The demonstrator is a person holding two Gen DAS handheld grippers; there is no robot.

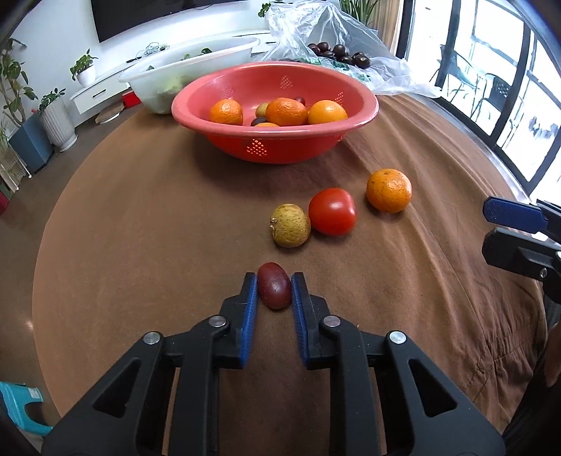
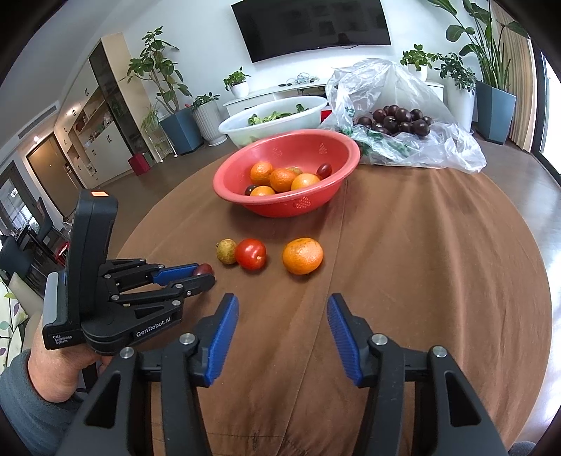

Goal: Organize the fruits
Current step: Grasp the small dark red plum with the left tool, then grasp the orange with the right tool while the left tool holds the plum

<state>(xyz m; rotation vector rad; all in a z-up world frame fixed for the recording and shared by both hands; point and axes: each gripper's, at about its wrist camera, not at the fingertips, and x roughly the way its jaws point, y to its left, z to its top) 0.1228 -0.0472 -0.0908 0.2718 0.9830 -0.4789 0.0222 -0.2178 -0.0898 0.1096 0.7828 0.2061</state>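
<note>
Reading "GenRobot.AI" in white on the black body of the left gripper (image 2: 201,275), with "Data Acquisition System" printed small on its rear block. Pinching a small dark red plum (image 1: 274,289) between the blue pads (image 1: 250,308), low over the brown tablecloth (image 1: 140,228); jaws narrowed onto the fruit from both sides. Whether the plum touches the cloth cannot be told.

Spread wide and holding nothing, the right gripper (image 2: 282,336), near the table's front edge, well short of the loose fruit.

Lying loose on the cloth, three pieces in a row: one yellow-green russeted fruit (image 1: 290,225) touching one red tomato (image 1: 332,211), then one orange (image 1: 388,190) a little apart to the right.

Sitting beyond them, one red colander bowl (image 1: 364,105) holding four oranges, two dark plums and one greenish fruit half hidden among them.

Standing behind it, one white basin (image 2: 315,105) with leafy greens, and one clear plastic bag (image 2: 452,147) spilling a heap of dark plums (image 2: 398,119), too crowded to count exactly.

Hanging on the far wall, one dark television (image 2: 312,24).
</note>
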